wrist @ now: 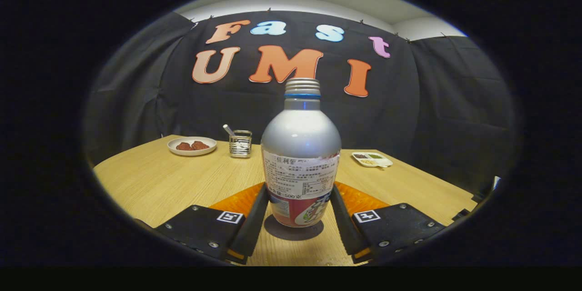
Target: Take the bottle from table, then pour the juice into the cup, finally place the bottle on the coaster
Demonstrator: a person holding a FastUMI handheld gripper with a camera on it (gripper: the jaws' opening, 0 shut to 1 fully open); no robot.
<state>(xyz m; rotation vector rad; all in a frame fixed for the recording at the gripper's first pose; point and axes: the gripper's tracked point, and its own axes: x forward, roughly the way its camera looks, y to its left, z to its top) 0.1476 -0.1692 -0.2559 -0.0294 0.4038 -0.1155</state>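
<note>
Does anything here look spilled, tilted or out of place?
Nothing stands out. The bottle stands upright on the table, cap on, between the gripper jaws, which flank its base. No spill shows. The plate and glass beyond sit level.

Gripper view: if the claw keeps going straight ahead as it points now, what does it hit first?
Nothing ahead to hit first: the silver metal bottle with the printed label already stands between the claw fingers, which appear to press its lower sides. Pushed on, the claw would carry the bottle across the wooden table.
</note>
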